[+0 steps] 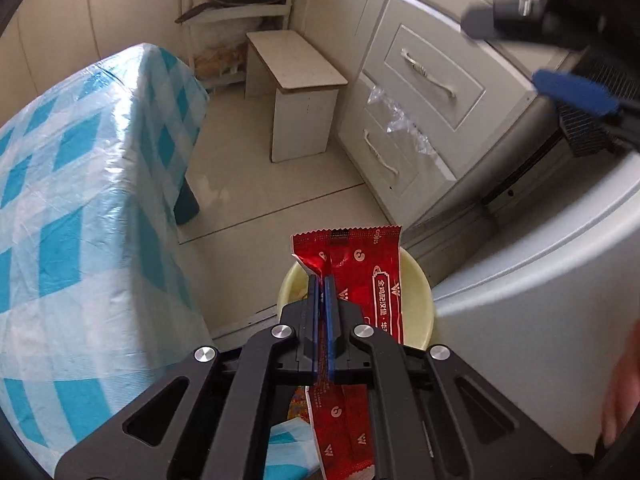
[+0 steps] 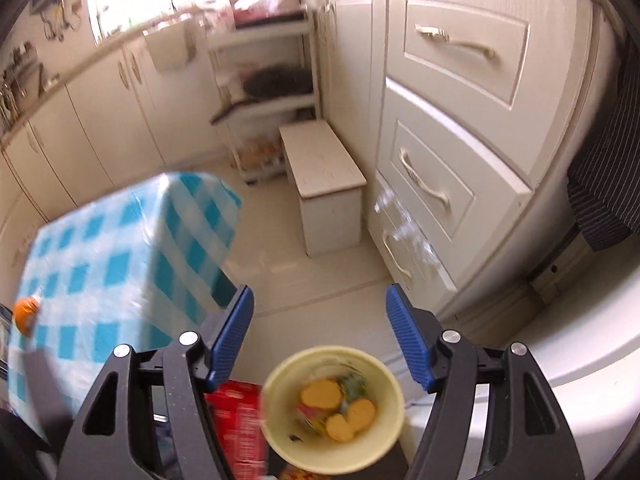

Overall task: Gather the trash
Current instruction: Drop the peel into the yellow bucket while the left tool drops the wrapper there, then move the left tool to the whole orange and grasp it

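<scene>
My left gripper (image 1: 322,280) is shut on a red snack wrapper (image 1: 366,280) and holds it over a pale yellow round bin (image 1: 416,292) on the floor. The wrapper hangs down behind the jaws too. In the right wrist view the bin (image 2: 276,400) sits below and between my fingers, with orange pieces and other scraps inside, and the red wrapper (image 2: 240,428) shows at its left rim. My right gripper (image 2: 320,336) is open and empty above the bin. It also shows in the left wrist view (image 1: 576,92) at the upper right.
A table with a blue-and-white checked cloth (image 1: 80,200) stands at the left; an orange object (image 2: 26,314) lies on it. A small white stool (image 1: 296,92), a drawer cabinet (image 1: 420,92) and a white appliance (image 1: 540,300) surround the tiled floor (image 1: 256,184).
</scene>
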`<state>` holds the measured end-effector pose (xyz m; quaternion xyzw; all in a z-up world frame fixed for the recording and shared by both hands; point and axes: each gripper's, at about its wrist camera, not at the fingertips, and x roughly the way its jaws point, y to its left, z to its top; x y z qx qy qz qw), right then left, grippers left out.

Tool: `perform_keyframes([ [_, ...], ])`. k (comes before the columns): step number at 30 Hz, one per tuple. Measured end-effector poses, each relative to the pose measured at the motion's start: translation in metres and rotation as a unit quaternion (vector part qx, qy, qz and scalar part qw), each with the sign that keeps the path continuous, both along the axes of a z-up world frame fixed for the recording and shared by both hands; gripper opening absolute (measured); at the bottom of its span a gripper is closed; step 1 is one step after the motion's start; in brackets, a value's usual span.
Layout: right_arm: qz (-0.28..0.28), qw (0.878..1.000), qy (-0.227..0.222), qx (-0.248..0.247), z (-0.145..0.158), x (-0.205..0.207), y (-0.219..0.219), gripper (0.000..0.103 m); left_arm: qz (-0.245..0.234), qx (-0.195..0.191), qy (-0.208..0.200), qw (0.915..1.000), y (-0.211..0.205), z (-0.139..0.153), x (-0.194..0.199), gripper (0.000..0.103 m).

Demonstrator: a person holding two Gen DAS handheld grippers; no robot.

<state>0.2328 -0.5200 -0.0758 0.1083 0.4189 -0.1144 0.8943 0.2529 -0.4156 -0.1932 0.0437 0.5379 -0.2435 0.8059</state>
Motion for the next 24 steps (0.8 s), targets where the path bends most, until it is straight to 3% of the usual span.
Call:
perform_keyframes([
  [3, -0.004, 1.0, -0.02, 0.014, 0.009, 0.004, -0.001, 0.067, -0.002, 0.023, 0.038, 0.999, -0.022, -0.024, 0.002, 0.011],
  [8, -0.007, 0.999, -0.032, 0.024, 0.021, 0.012, 0.005, 0.073, -0.002, 0.01, 0.034, 0.9994, -0.019, -0.023, -0.003, 0.048],
  [13, -0.006, 0.999, -0.041, 0.03, 0.025, 0.018, 0.011, 0.077, -0.015, -0.004, -0.012, 0.9998, 0.013, 0.013, -0.012, 0.053],
  [19, 0.011, 0.998, -0.04, 0.048, 0.026, 0.026, 0.03, 0.077, -0.008, 0.05, -0.124, 0.991, 0.106, 0.067, -0.017, 0.064],
  [24, 0.043, 0.995, -0.032, 0.078, 0.025, 0.037, 0.056, 0.078, 0.07, 0.131, -0.169, 0.9742, 0.221, 0.088, 0.012, 0.071],
])
